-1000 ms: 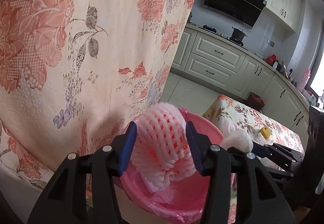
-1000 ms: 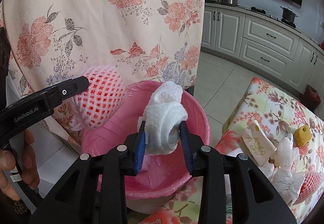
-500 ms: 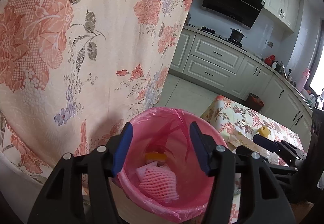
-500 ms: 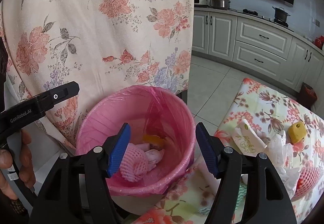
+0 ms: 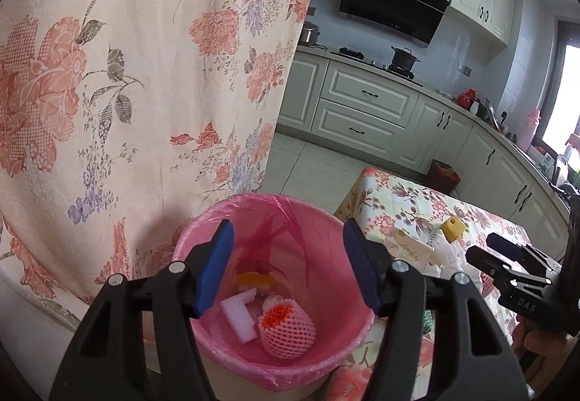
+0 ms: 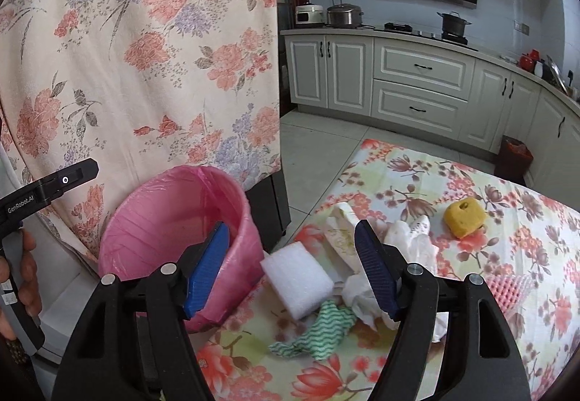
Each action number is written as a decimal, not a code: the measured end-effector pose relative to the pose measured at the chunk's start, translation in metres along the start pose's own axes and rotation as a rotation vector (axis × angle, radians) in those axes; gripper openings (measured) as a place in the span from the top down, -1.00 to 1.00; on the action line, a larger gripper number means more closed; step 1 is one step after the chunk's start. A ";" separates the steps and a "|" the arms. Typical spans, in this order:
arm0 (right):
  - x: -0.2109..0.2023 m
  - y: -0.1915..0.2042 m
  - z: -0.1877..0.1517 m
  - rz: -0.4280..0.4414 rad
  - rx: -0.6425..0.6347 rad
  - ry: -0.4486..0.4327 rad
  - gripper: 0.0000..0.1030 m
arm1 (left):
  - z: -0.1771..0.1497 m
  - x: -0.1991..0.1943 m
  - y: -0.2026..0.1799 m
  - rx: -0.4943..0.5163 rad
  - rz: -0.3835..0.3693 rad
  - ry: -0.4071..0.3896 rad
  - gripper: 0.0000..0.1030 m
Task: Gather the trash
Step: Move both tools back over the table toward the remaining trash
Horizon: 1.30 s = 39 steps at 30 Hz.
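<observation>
2 floral cloths: table cover [image 6: 507, 238] and hanging drape [image 6: 145, 38] beside kitchen cabinets [image 6: 417, 82].

The left gripper [image 5: 288, 265] is opening, empty, over the pink bin [image 5: 328, 357]; a net ball [image 5: 288, 332] lies inside.

Pink bin liner [image 5: 217, 230]; white foam block [image 6: 297, 279]; yellow sponge [image 6: 464, 218]; green-white wavy cloth [image 6: 319, 328]; floral tablecloth [image 6: 507, 292].

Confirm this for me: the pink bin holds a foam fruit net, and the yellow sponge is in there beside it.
Not quite. The pink bin does hold the foam fruit net, but the yellow sponge is still on the flowered tablecloth, outside the bin. The right wrist view shows this.
</observation>
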State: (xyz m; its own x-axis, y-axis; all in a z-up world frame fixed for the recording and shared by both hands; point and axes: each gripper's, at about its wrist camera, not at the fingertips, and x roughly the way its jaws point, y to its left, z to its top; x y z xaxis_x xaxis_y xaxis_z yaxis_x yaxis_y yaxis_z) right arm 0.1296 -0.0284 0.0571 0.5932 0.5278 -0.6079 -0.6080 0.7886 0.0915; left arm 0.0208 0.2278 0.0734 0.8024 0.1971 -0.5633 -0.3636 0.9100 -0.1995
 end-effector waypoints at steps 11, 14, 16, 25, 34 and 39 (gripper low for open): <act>-0.027 -0.070 -0.021 -0.086 0.095 -0.015 -0.39 | -0.006 0.005 -0.042 0.061 -0.046 0.020 -0.27; -0.032 -0.084 -0.028 -0.104 0.115 -0.016 -0.41 | -0.008 0.006 -0.054 0.078 -0.060 0.023 -0.29; -0.035 -0.093 -0.033 -0.116 0.126 -0.016 -0.42 | -0.009 0.008 -0.062 0.089 -0.068 0.027 -0.29; -0.049 -0.125 -0.052 -0.156 0.163 -0.017 -0.48 | -0.017 0.014 -0.100 0.146 -0.103 0.045 -0.29; -0.058 -0.154 -0.071 -0.196 0.199 -0.013 -0.50 | -0.027 0.021 -0.138 0.204 -0.142 0.070 -0.29; -0.063 -0.164 -0.079 -0.224 0.207 -0.018 -0.53 | -0.035 0.026 -0.152 0.224 -0.157 0.086 -0.29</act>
State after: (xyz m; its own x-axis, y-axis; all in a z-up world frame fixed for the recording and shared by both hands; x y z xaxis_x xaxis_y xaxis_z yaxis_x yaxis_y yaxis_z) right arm 0.1504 -0.2162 0.0183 0.7106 0.3380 -0.6171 -0.3421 0.9324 0.1168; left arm 0.0808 0.0815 0.0611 0.7943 0.0243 -0.6071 -0.1165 0.9867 -0.1130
